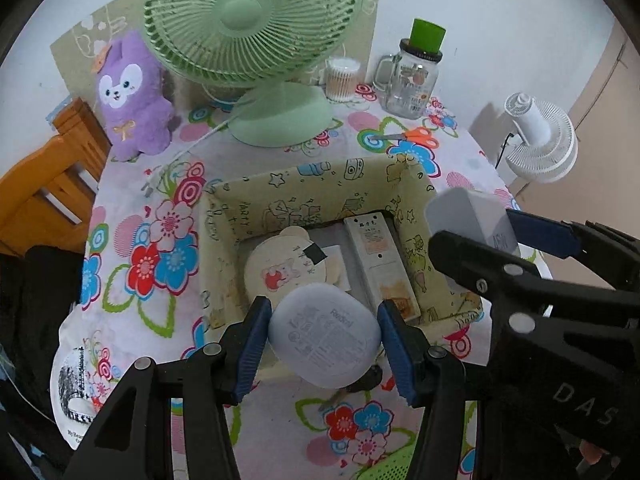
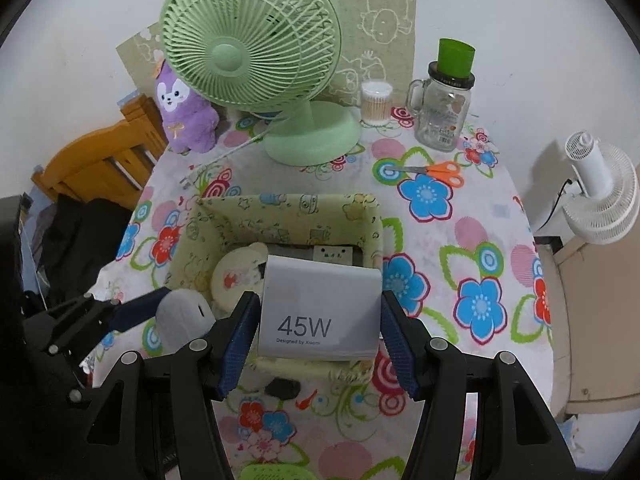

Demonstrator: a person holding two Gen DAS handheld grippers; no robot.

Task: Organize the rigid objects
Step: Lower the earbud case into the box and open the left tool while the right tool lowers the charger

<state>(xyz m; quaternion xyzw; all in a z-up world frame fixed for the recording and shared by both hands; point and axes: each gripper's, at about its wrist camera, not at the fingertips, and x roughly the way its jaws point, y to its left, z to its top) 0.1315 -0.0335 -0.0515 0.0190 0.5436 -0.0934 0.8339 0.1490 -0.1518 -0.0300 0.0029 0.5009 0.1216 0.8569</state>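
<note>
We carry the rounded pale-lavender plastic earbud case pinched in our left gripper and the white boxy 45W charger clamped in our right gripper, both hovering at six o'clock over the yellow-green fabric box, which already holds a round cream bear-eared mirror and a white power strip; both drops remain.

Home: plush toy, floral tablecloth.

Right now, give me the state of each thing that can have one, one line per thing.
Left gripper: shut on the rounded pale grey earbuds case, held over the near edge of the box.
Right gripper: shut on the white 45W charger block.
Yellow patterned fabric box: open-topped, partly filled.
Green desk fan: upright.
Orange-handled scissors: closed, lying flat.
Glass mug jar: upright, green cup on its lid.
</note>
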